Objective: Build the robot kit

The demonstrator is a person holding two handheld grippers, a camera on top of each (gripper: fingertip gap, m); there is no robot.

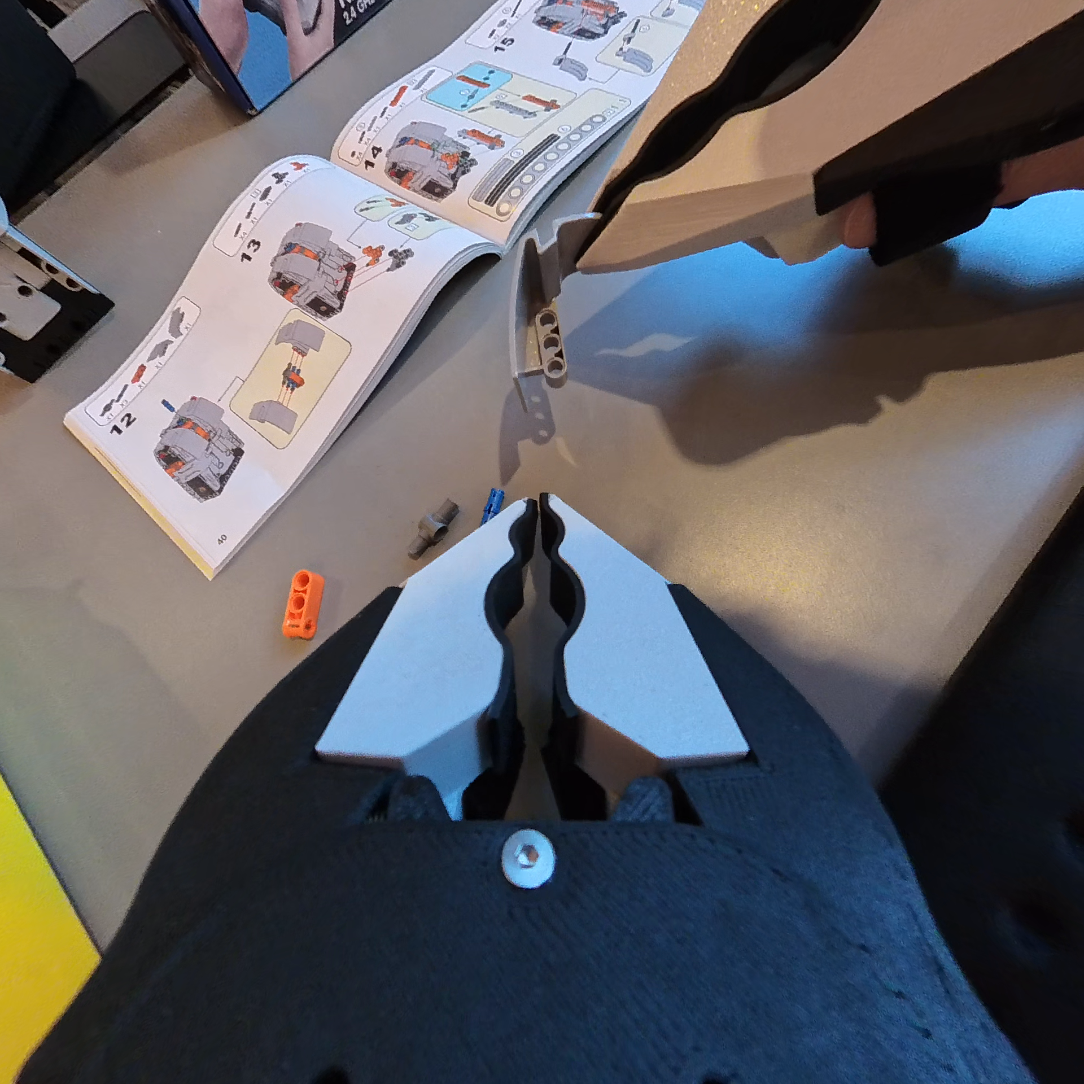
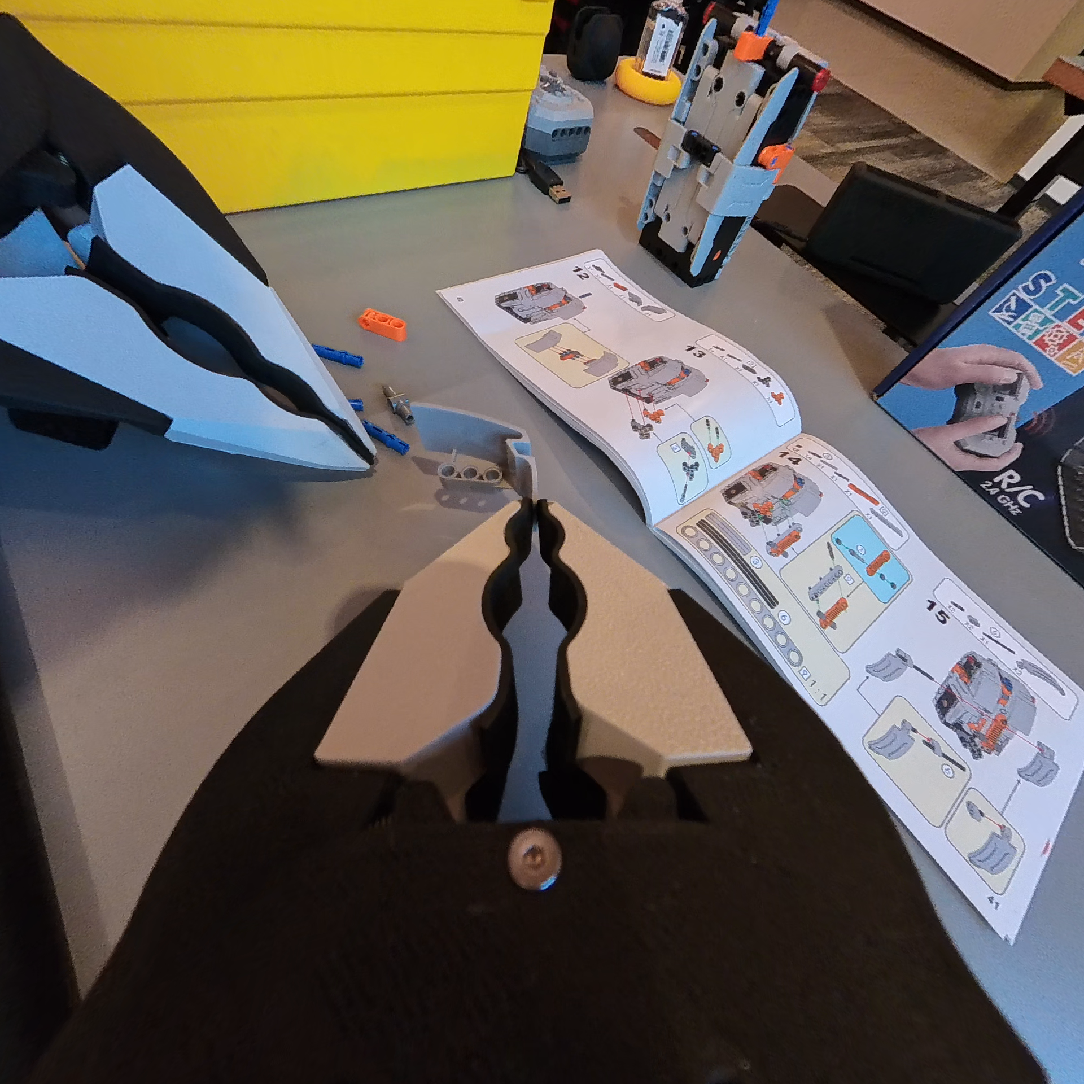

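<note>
Left gripper (image 2: pixel 366 454) clenched, empty, tips near three blue pins (image 2: pixel 337 355). One orange beam (image 2: pixel 382 324) beyond pins, one grey connector (image 2: pixel 399 403) right of pins. Right gripper (image 2: pixel 535 509) pinches one grey panel (image 2: pixel 469 437) raised off table (image 2: pixel 176 586). One open booklet (image 2: pixel 733 498) right of panel.

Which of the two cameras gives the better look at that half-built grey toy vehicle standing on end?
The right wrist view: the half-built vehicle stands in full there, upright at the far side of the table, beyond the open booklet. The left wrist view catches only a cut-off corner of it at the left edge.
</note>
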